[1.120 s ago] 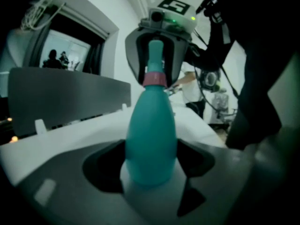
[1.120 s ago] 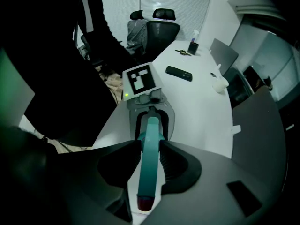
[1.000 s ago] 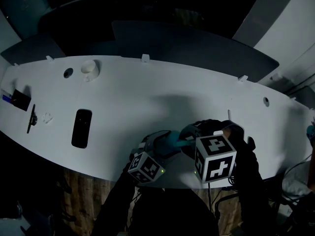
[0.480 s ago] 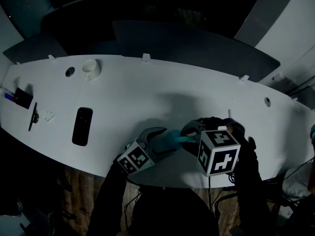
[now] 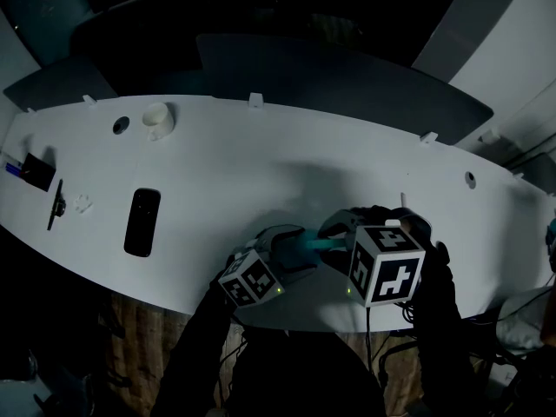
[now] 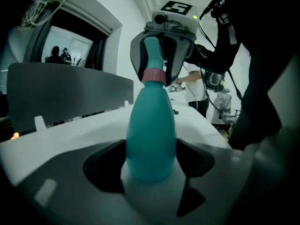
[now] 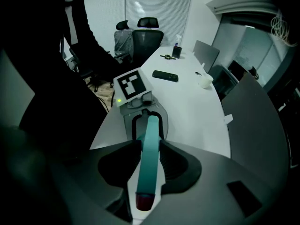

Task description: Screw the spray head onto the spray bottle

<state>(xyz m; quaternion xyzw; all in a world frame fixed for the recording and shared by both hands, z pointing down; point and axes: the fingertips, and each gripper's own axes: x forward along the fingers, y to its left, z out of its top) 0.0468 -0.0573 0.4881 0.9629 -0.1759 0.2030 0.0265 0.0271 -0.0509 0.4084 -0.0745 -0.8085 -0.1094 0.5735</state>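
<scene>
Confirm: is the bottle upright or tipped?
Tipped: the bottle lies sideways, its base in the left gripper, its neck in the right gripper.

Looking down on a white table (image 5: 261,163), stretching from nine o'clock across to three. Carrying a black phone (image 5: 142,223) lying flat at nine o'clock, well apart from a white cup (image 5: 158,121) standing at ten near a round hole (image 5: 120,127). Keeping a black holder (image 5: 36,174), a dark stick (image 5: 57,207) and a small white piece (image 5: 82,204) near the nine o'clock edge. Backing onto a grey divider panel (image 5: 347,85) at twelve. Showing two office chairs (image 7: 147,36) at twelve in the right gripper view.
</scene>
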